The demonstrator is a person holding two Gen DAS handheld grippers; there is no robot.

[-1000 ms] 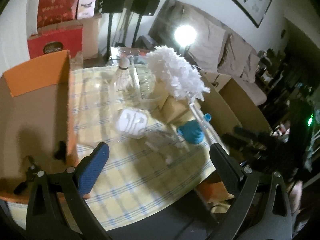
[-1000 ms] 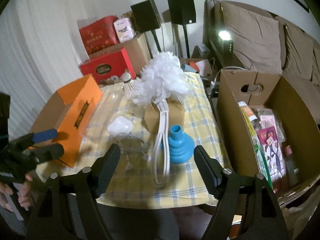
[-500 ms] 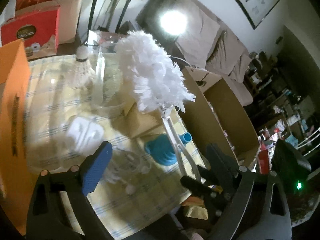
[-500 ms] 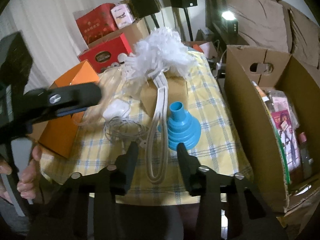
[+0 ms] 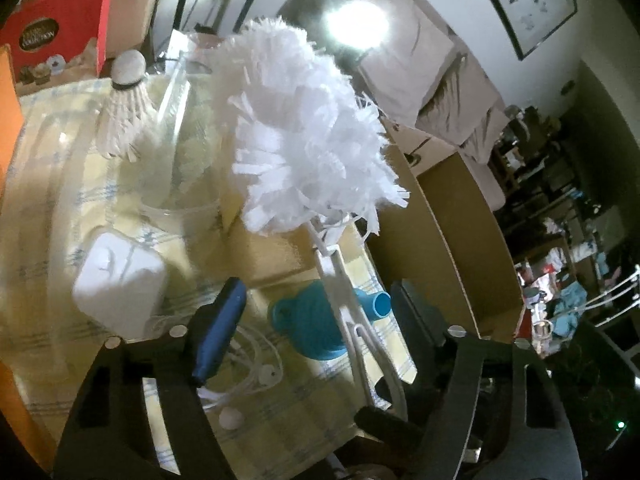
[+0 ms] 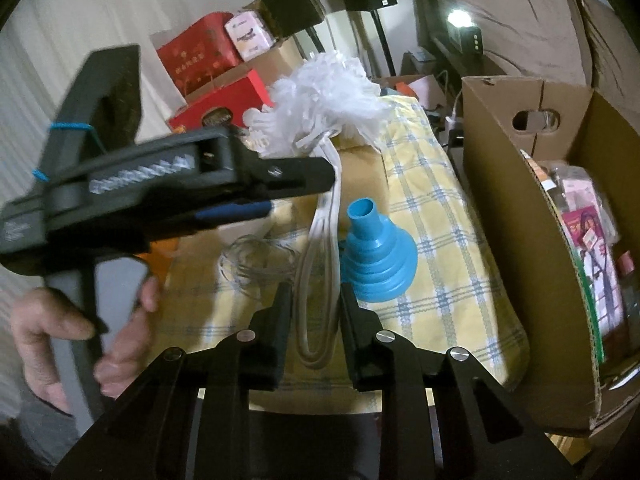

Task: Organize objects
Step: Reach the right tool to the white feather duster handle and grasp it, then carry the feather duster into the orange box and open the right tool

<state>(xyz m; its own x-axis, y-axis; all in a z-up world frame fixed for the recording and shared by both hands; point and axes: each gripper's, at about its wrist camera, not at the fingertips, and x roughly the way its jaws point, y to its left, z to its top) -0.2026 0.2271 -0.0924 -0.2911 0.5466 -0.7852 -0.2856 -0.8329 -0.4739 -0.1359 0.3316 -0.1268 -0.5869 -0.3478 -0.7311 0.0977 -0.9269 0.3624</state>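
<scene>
In the right wrist view only, right hand-held gripper [image 6: 312, 300] nearly closed around duster handle [image 6: 318, 264]; left hand-held gripper [image 5: 316, 304] open.

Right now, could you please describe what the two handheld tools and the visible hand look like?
Both are matte black plastic. The right tool has two flat black fingers on angular arms with round silver screws. The left tool has one blue-padded finger; from the right wrist view its body shows a pistol grip, a pale toothed strip and blue bands. The left hand is bare, with no sleeve visible.
</scene>
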